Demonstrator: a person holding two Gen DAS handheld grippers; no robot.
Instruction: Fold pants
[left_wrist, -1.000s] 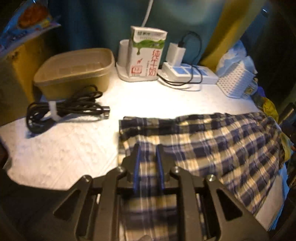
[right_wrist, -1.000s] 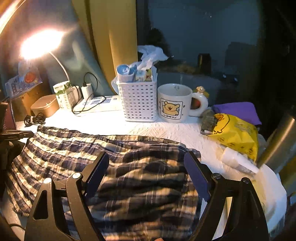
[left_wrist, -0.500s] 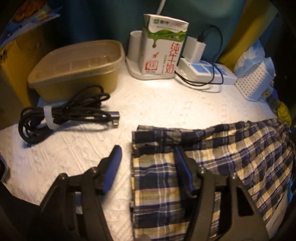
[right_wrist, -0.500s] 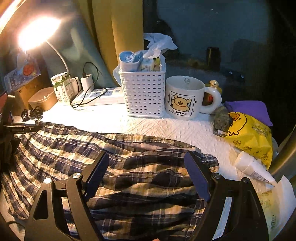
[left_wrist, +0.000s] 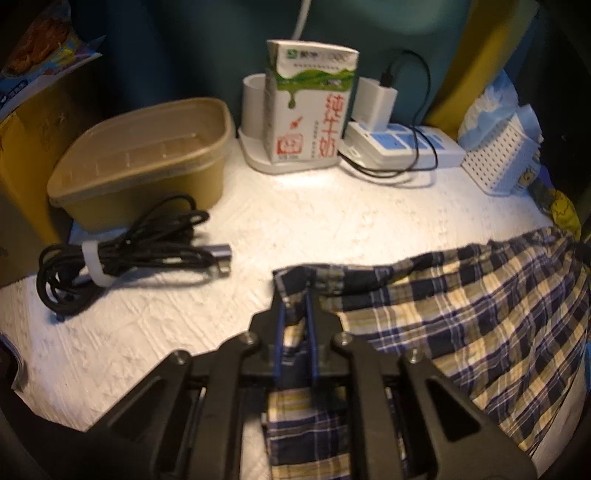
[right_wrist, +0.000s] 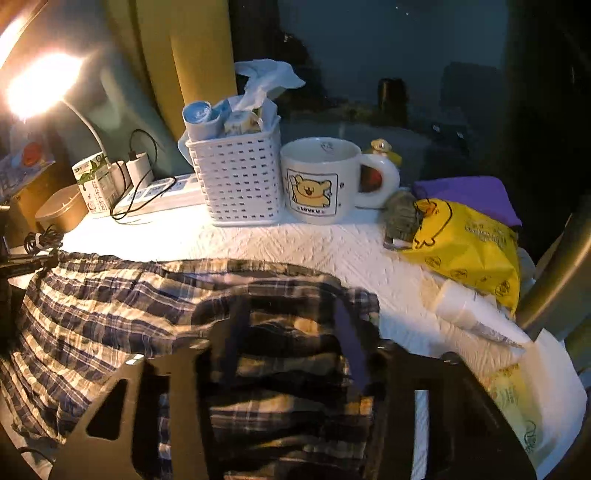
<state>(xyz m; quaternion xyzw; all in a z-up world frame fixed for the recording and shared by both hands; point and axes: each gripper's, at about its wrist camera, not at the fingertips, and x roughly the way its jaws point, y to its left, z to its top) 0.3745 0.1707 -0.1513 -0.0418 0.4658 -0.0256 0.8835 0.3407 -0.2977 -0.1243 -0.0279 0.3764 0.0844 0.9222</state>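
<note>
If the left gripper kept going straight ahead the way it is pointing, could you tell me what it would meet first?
Beyond the plaid pants corner that the left gripper is clamped on lies bare white tabletop, then probably the milk carton standing at the back, though depth is hard to judge in this fisheye view.

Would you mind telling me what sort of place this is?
Probably a cluttered desk at home, lit by a lamp: a milk carton, a bear mug and a charger-laden power strip sit behind the pants.

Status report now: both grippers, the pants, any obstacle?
Left gripper shut on pants corner. Right gripper open over pants. Black cable beside left corner.
</note>
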